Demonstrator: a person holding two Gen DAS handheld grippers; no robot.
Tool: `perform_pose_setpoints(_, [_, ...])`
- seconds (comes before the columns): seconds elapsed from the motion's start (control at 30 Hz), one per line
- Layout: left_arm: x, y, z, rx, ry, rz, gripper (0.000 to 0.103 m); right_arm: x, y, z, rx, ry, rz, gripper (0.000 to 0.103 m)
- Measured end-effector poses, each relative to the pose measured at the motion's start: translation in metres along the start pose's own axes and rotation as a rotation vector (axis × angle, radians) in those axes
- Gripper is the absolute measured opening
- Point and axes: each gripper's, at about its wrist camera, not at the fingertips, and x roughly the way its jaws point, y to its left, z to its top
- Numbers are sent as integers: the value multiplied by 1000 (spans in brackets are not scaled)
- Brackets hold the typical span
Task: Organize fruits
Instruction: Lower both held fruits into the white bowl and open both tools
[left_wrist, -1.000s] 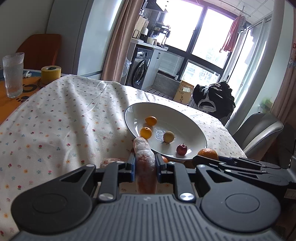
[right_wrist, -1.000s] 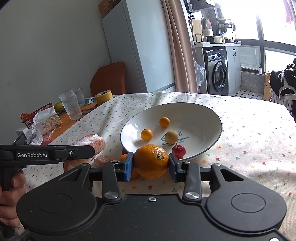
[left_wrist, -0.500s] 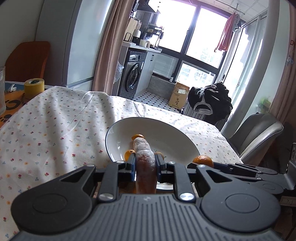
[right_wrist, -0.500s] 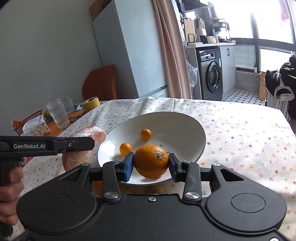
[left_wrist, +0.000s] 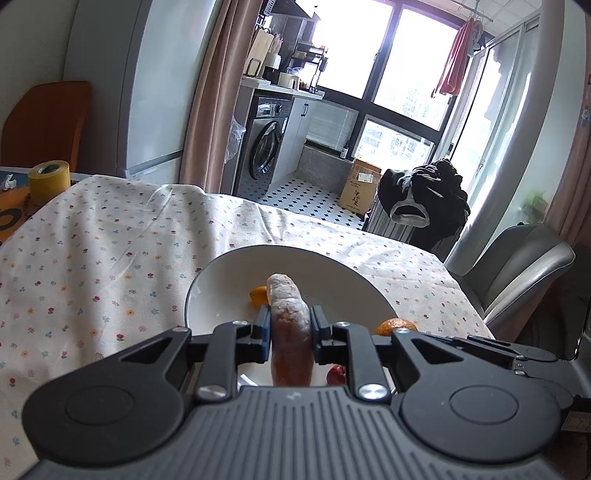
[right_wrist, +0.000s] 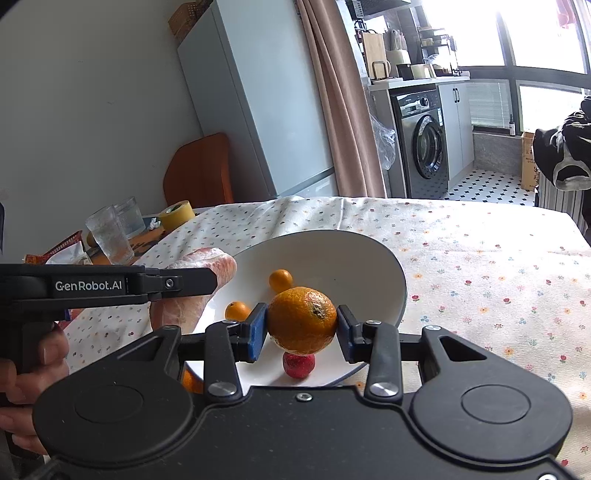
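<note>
Tongs on the left clamped across the middle of a long pinkish fruit in clear wrap, blue pads pressed to both its sides, fruit pointing forward and held above the near part of the white bowl. Seen again from the right wrist as the wrapped fruit jutting past the dark arm of the left tongs over the bowl's left rim; kind of fruit not clear through the wrap. Tongs on the right spread wide yet closed firmly on a large orange, pads touching its left and right sides, held over the bowl's near half. Inside the bowl: two small orange fruits and, well apart from each other, plus a small red fruit just below the held orange. Another bit of orange peel colour just outside the near rim, mostly hidden. Bowl resting on a flowered cloth covering the tabletop. Beyond the cloth at far left, two clear glasses, a yellow tape roll and a snack packet on bare orange surface. Bare hand wrapped round the left handle at the frame's edge.
</note>
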Motion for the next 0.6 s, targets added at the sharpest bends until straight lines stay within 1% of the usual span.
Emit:
perform_pose_setpoints(0.1, [9, -2, 0, 1, 15, 4, 19, 4, -3, -4, 13, 6, 3, 38])
perform_pose_setpoints(0.27, [21, -2, -4, -3, 39, 2, 20, 8, -3, -10, -7, 16, -16, 38])
perform_pose_setpoints(0.43, [32, 1, -10, 5, 54, 32, 20, 10, -3, -15, -22, 15, -23, 38])
perform_pose_setpoints(0.5, [33, 1, -12, 2, 52, 46, 20, 9, -5, -14, -6, 10, -19, 38])
perform_pose_setpoints(0.53, [31, 2, -12, 6, 48, 46, 22, 9, -5, -13, -3, 7, -23, 38])
perform_pose_setpoints(0.6, [28, 3, -12, 1, 45, 42, 23, 7, -5, -13, -3, 1, -30, 38])
